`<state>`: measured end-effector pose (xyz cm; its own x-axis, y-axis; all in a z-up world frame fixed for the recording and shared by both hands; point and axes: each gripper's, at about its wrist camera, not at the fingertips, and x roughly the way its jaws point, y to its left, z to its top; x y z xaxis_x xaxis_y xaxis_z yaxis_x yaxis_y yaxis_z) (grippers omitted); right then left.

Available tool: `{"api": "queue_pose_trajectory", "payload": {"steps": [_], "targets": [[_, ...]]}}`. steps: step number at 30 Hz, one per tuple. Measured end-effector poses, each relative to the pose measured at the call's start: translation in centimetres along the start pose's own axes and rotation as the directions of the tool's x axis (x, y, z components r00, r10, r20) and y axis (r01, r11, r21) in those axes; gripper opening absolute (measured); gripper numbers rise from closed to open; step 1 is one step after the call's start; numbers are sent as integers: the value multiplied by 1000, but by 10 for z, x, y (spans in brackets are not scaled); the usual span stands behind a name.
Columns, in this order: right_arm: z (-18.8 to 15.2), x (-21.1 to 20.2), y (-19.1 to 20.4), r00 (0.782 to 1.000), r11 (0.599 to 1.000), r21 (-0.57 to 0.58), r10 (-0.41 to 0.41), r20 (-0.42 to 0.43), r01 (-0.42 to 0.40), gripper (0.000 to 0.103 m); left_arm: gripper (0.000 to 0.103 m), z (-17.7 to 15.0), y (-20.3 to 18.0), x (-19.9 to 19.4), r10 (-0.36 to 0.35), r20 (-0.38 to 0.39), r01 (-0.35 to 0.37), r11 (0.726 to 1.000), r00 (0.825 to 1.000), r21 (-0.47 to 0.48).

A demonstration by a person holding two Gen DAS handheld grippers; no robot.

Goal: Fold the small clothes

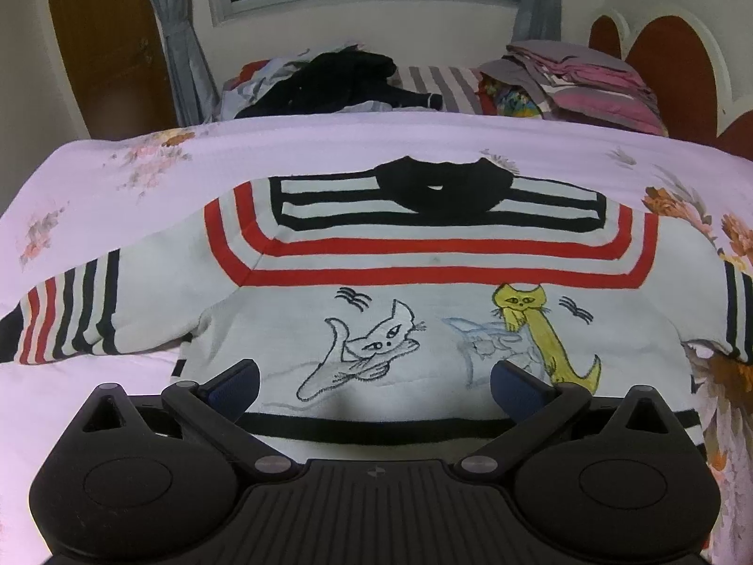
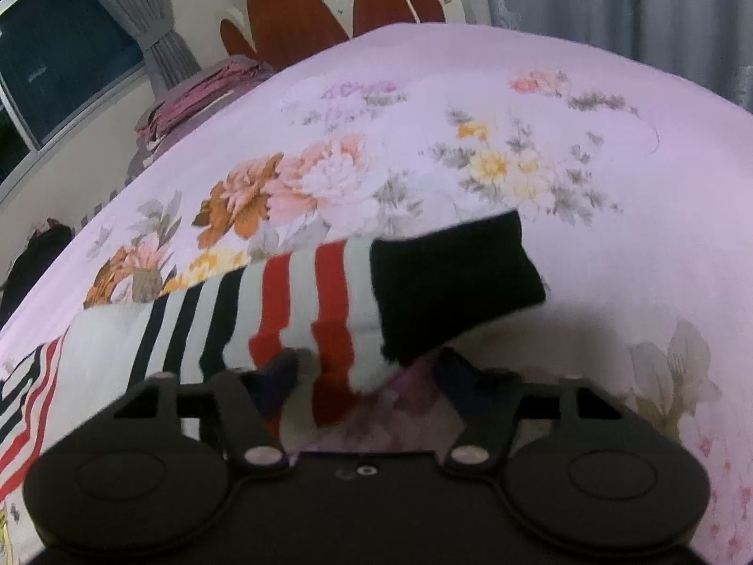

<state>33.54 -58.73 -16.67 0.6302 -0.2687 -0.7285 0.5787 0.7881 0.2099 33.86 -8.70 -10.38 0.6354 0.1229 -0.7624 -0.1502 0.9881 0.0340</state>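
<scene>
Right wrist view. The right gripper [image 2: 364, 369] points down at a sleeve [image 2: 301, 301] of a small white sweater [image 2: 108, 329] lying on a bed [image 2: 612, 282] covered by a pink floral sheet. The sleeve carries black and red stripes and ends in a black cuff [image 2: 452, 278]. The jaws stand partly apart astride the sleeve's near edge beside the cuff; blur hides whether the pads press the cloth. A red and white headboard [image 2: 301, 19], folded bedding [image 2: 197, 94] and a grey curtain [image 2: 141, 14] lie beyond the bed's far edge.

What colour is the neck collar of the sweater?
Black. The collar of the sweater shows best in the left wrist view.
</scene>
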Motion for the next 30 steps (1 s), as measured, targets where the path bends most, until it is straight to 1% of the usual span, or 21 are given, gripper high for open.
{"api": "queue_pose_trajectory", "payload": {"steps": [4, 5, 6, 9, 11, 14, 16, 19, 21, 23, 26, 28, 29, 30], "targets": [[5, 1, -1, 1000, 1000, 1, 19, 13, -19, 20, 103, 2, 5, 3, -17, 2, 17, 1000, 1000, -15], [6, 0, -1, 999, 1000, -4, 29, 17, -29, 14, 103, 3, 6, 3, -22, 2, 22, 1000, 1000, -19], [8, -4, 1, 999, 999, -9, 41, 30, -41, 11, 103, 3, 8, 3, -25, 5, 25, 1000, 1000, -19], [13, -21, 14, 992, 996, -49, 85, 89, -81, 9, 103, 5, 16, 2, -55, 26, 56, 998, 998, -14], [16, -36, 35, 982, 987, -103, 139, 124, -126, 8, 103, 8, 22, 3, -80, 21, 81, 997, 997, -22], [15, -57, 75, 960, 960, -187, 236, 152, -207, 8, 103, 15, 34, 4, -107, 32, 108, 993, 994, -49], [9, -68, 111, 940, 931, -248, 309, 143, -268, 8, 103, 20, 44, 5, -111, 47, 114, 992, 993, -61], [-11, -79, 169, 908, 876, -325, 408, 100, -358, 8, 103, 26, 60, 10, -113, 71, 118, 991, 991, -64], [-30, -82, 206, 889, 837, -372, 453, 60, -401, 8, 103, 28, 71, 13, -110, 86, 115, 992, 990, -57], [-52, -80, 241, 874, 800, -401, 487, 1, -446, 8, 103, 28, 82, 18, -118, 89, 123, 991, 989, -57], [-86, -71, 284, 859, 757, -434, 505, -86, -489, 8, 103, 29, 99, 26, -133, 79, 139, 988, 988, -74], [-108, -62, 307, 853, 736, -447, 500, -146, -508, 8, 103, 30, 107, 33, -155, 78, 161, 984, 985, -81], [-119, -55, 317, 851, 727, -451, 492, -184, -518, 10, 103, 30, 110, 36, -171, 76, 177, 981, 982, -82], [-129, -52, 322, 847, 720, -452, 486, -213, -527, 15, 103, 30, 111, 40, -185, 71, 191, 978, 980, -84]]}}
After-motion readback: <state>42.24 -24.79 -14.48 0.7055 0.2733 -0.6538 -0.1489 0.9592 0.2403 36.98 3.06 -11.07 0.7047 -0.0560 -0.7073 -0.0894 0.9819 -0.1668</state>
